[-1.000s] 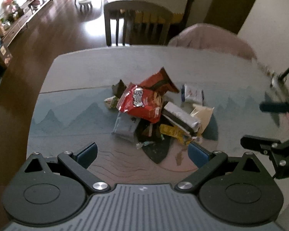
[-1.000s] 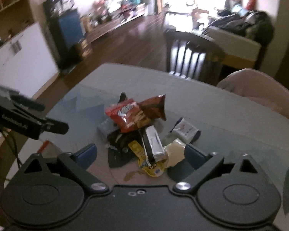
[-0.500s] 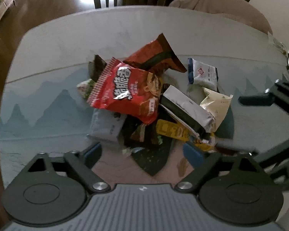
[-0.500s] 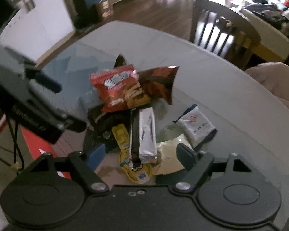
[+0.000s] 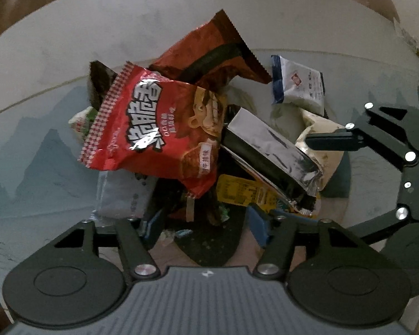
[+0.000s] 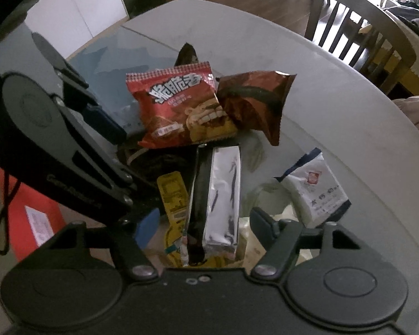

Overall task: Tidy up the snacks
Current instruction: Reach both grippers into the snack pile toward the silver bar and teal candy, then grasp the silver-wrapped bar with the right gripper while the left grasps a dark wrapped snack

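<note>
A pile of snack packets lies on the round table [image 5: 56, 33]. On top is a bright red packet [image 5: 150, 128], also in the right wrist view [image 6: 178, 109]. Behind it is a dark red bag [image 5: 209, 53]. A silver and black packet [image 5: 268, 150] leans to its right, with a yellow packet [image 5: 240, 192] under it and a white packet [image 5: 299, 86] apart at the right. My left gripper [image 5: 206, 226] is open at the pile's near edge. My right gripper [image 6: 204, 223] is open, its jaws either side of the silver packet's [image 6: 223, 195] near end.
A grey packet [image 5: 123, 192] lies under the red one at the left. A cream packet [image 5: 318, 128] lies by the right gripper's finger [image 5: 332, 141]. A wooden chair [image 6: 357, 25] stands beyond the table. A red object [image 6: 33, 220] lies low at the left.
Both grippers have moved down and in close to the pile. The right gripper now straddles the near end of the silver packet. The snacks have not moved.
</note>
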`<state>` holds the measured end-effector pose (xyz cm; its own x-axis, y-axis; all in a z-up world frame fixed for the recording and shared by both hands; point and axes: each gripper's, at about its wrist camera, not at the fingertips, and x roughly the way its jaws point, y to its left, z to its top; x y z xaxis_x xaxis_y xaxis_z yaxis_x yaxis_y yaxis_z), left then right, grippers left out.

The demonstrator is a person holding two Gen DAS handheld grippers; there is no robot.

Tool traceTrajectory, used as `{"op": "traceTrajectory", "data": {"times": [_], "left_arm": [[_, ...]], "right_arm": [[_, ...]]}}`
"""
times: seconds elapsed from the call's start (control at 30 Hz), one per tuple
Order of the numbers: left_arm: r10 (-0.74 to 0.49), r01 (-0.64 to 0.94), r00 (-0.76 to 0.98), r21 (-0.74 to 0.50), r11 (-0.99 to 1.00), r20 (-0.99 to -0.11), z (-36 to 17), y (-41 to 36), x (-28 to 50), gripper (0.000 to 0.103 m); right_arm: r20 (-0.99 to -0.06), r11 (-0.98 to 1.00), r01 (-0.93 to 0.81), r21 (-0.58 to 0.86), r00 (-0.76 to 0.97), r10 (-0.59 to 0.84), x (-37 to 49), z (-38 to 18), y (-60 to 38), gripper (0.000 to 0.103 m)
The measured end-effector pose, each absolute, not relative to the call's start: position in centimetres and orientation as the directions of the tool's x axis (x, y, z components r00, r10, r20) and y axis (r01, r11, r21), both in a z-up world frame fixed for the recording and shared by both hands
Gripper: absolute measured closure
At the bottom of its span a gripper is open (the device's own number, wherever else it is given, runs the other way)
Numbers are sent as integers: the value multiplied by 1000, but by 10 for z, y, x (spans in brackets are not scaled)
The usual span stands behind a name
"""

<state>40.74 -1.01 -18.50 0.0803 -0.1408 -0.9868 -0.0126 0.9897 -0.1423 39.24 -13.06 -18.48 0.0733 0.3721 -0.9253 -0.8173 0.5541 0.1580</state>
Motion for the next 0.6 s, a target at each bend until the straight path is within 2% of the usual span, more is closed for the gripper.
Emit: {"op": "traceTrajectory", "data": {"times": [0.2,0.37,0.43,0.6], "left_arm": [[-177,-43,51,-180,983,-983,-196,-5,417,48],[-172,-64,-9,-171,983,-985,-202,-2,418,61],[-176,-70,-6,-175,982,-984,-203,-1,418,62],[-180,-81,12,-180,980,-984,-200,2,417,64]], "right_arm": [[-922,553,-815,174,63,383,397,-195,-124,43],[-920,565,-805,180,67,387,399,-200,-122,52],[-920,570,-802,182,66,386,398,-201,-123,58],[-918,594,-783,185,79,389,398,-199,-125,60]]}}
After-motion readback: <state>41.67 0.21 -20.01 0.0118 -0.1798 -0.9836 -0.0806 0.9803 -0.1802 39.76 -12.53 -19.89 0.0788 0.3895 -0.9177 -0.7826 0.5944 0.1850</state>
